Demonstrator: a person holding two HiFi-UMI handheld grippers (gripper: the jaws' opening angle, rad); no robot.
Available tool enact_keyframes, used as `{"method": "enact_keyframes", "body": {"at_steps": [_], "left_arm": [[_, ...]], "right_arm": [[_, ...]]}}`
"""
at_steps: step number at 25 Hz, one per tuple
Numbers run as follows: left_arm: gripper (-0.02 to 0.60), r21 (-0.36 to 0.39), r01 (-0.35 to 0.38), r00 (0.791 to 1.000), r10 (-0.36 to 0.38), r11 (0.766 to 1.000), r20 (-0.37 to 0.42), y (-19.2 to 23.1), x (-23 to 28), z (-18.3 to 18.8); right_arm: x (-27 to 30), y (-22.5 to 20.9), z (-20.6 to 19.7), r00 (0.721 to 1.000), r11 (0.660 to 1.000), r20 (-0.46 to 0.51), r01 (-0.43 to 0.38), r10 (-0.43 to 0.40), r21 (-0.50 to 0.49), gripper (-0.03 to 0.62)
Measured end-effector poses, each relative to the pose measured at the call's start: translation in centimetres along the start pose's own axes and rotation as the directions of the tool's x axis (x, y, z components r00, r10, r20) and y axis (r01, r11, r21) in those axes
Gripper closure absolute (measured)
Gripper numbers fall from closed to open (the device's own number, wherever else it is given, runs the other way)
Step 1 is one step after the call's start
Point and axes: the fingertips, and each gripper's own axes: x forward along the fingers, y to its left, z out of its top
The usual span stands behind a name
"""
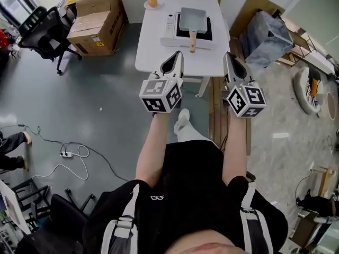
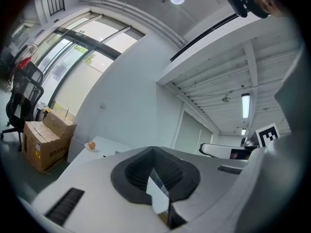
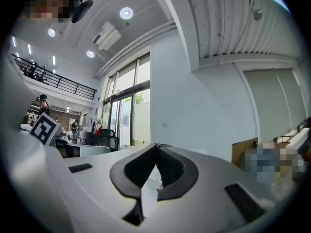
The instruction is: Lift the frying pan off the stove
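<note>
My left gripper (image 1: 178, 54) and right gripper (image 1: 228, 55) both have their fingers closed on nothing, well short of the frying pan (image 1: 193, 19) on the stove (image 1: 169, 29). I should open one, take the handle (image 1: 193, 41) firmly, and lift it level.

1 frying pan (image 1: 194, 19), 1 portable stove (image 1: 170, 26), 1 white table (image 1: 159, 57), 1 orange (image 1: 152, 2), 2 cardboard boxes (image 1: 98, 0) (image 1: 94, 32), 1 office chair (image 1: 45, 28), 1 power strip (image 1: 65, 154), 2 grippers: left gripper (image 1: 178, 53), right gripper (image 1: 227, 55).
</note>
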Motion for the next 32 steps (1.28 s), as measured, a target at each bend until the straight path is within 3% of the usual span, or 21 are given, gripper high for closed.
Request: {"method": "enact_keyframes", "body": {"at_steps": [7,10,16,25,32], "left_arm": [[0.591,-0.042,-0.052,0.997,0.049,0.998,-0.062,5.9,8.3,-1.9],[0.591,-0.024,-0.061,0.995,0.059,0.998,-0.082,7.2,12.1,-1.7],[0.591,-0.01,0.025,0.995,-0.026,1.0,-0.097,6.0,18.5,-2.4],[0.589,0.004,0.056,0.988,-0.055,0.998,-0.143,8.6,21.7,-1.1],[0.589,0.011,0.111,0.975,-0.107,0.994,-0.195,10.4,24.0,-1.2]], "right_arm": [[9.7,-4.1,-3.3,0.996,0.999,-0.079,-0.049,0.05,0.025,0.595],[12.9,-6.6,-3.9,0.993,0.998,-0.1,-0.052,0.056,0.046,0.595],[17.1,-11.0,-5.7,0.991,0.995,-0.124,-0.044,0.055,0.091,0.595],[21.4,-11.4,-5.7,0.99,0.99,-0.123,-0.049,0.065,0.134,0.595],[23.5,-12.9,-6.2,0.994,0.983,-0.107,0.011,0.009,0.182,0.595]]}}
